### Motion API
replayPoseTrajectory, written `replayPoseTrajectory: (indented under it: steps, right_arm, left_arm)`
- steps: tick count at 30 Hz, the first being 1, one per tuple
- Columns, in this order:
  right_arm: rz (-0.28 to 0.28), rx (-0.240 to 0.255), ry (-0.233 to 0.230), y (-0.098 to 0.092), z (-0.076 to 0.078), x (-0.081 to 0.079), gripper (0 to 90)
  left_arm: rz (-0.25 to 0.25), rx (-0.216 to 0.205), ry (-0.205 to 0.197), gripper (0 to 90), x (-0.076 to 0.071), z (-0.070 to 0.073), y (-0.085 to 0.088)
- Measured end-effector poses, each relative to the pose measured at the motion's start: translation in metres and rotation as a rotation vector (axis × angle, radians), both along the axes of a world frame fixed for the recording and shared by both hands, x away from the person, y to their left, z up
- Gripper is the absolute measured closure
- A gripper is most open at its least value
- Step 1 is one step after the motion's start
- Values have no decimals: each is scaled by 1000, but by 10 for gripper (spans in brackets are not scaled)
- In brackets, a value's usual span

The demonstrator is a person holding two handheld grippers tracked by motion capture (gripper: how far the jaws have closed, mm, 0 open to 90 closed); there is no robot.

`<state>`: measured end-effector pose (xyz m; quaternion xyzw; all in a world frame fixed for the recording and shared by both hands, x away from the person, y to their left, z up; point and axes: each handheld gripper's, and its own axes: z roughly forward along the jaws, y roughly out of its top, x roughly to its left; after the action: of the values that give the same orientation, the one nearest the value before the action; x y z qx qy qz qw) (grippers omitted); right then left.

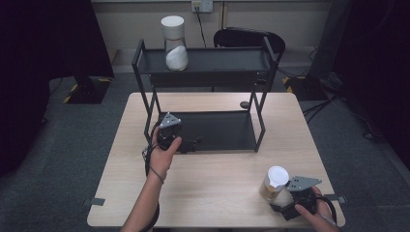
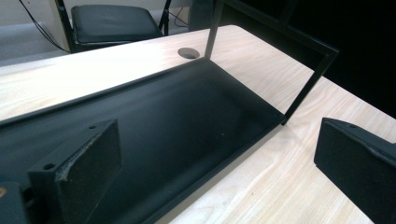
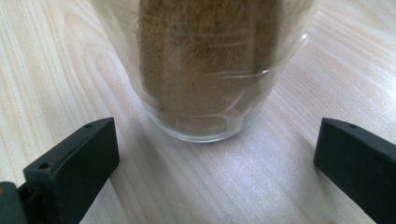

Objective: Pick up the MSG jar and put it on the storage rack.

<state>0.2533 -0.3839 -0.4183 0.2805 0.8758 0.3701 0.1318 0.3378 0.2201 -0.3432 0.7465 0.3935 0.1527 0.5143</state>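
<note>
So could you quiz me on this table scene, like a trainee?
1. True or false: the right claw is clamped on the clear glass jar of brown powder.
2. Which level of the black metal two-tier rack holds the white-lidded glass jar of white powder?
3. The left claw points at: A) the rack's lower shelf, B) a chair, C) the floor.

Key: 1 false, its jaws stand open; 2 the top shelf; 3 A.

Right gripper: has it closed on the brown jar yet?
No. The right gripper has its jaws wide apart, and the jar stands on the table beyond them.
</note>
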Motion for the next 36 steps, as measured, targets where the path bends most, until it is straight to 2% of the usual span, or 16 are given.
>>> replayPoseTrajectory:
  steps: [8, 22, 29, 36]
  right_arm:
    - [0, 0, 0, 0, 0, 0, 0]
    - [0, 0, 0, 0, 0, 0, 0]
    - [0, 0, 0, 0, 0, 0, 0]
    - [0, 0, 0, 0, 0, 0, 0]
  left_arm:
    - [5, -19, 18, 5, -5, -15, 2]
    - [-2, 19, 21, 5, -17, -32, 0]
    - [-16, 23, 45, 6, -23, -46, 1]
    - [-3, 39, 59, 7, -30, -57, 5]
